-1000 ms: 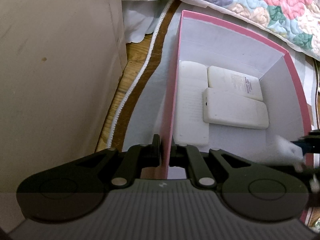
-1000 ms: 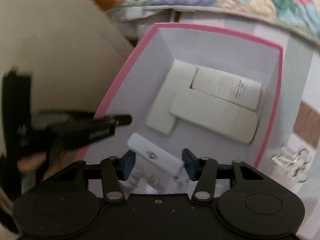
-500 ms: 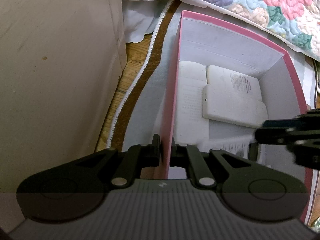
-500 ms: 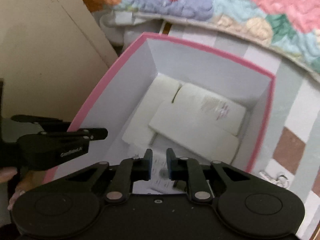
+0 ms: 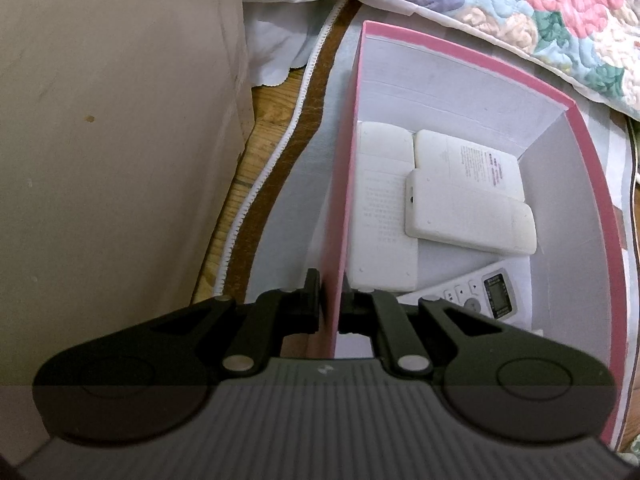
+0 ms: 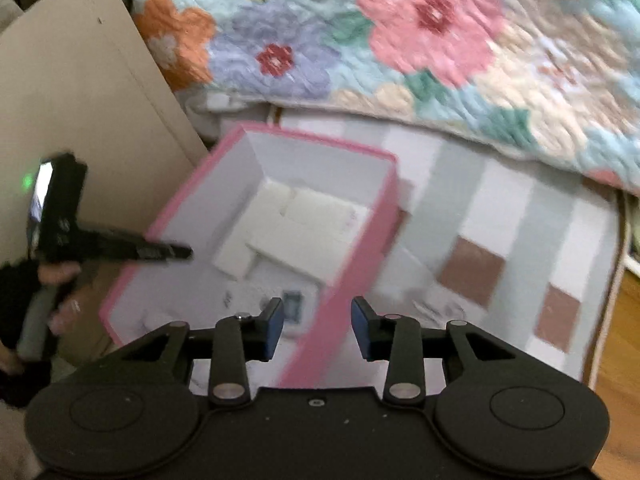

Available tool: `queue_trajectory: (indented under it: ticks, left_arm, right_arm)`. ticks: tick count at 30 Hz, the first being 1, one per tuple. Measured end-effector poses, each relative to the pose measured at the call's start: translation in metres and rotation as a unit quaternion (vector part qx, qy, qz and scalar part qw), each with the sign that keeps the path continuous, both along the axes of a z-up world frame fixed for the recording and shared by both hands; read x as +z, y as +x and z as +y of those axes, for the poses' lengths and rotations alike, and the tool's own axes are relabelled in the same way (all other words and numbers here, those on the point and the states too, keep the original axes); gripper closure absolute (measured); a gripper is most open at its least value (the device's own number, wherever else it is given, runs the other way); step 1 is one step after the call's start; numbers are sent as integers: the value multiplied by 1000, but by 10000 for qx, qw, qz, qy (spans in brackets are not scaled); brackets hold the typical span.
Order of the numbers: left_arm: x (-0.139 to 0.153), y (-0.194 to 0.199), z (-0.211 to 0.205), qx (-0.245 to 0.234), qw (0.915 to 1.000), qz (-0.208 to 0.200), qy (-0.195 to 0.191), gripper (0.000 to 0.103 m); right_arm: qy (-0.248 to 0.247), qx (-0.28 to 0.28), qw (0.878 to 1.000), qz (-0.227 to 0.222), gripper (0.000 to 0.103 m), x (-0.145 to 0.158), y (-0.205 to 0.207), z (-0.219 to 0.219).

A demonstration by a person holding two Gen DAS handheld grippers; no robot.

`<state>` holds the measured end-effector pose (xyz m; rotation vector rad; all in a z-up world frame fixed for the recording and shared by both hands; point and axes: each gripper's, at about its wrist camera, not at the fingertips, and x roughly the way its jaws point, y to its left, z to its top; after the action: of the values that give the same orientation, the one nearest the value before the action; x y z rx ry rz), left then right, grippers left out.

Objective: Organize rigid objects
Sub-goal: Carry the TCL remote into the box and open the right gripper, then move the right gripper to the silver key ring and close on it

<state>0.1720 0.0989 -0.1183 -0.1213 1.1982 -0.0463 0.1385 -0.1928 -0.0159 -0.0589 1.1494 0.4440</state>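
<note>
Left gripper (image 5: 328,300) pinches the pink box's (image 5: 576,128) near-left wall; right gripper (image 6: 318,328) hangs empty above the right rim.

Its jaws are opening, nothing between the pads. The white handset (image 5: 472,300) lies in the box's near end, below-left of them, beside 3 stacked white slabs (image 5: 468,216). What goes in next isn't visible.

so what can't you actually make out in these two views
- Remote in the box, left wrist view: its near end is hidden behind the left gripper; button labels too small to read.
- Print on the white packs, left wrist view: too small.
- Right wrist view: motion blur smears the box contents and the small clear things on the mat beyond the right gripper, whose jaws are opening, empty.
</note>
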Motion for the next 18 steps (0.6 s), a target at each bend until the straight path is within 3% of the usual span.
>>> queue_trajectory:
  ticks: [4, 9, 12, 18]
  left_arm:
    - [0, 0, -2, -33, 10000, 11, 49, 97]
    - [2, -1, -12, -153, 9993, -50, 352, 99]
    - [5, -1, -17, -177, 9985, -122, 495, 99]
    - [7, -1, -19, -221, 9978, -176, 608, 100]
  right_arm:
    - [-248, 114, 9996, -10, 59, -12, -18, -24]
    - [-696, 206, 9932, -906, 58, -29, -34, -37]
    - [-938, 262, 9886, -1150, 47, -44, -31, -38]
    - [-977, 263, 9898, -998, 41, -76, -7, -46]
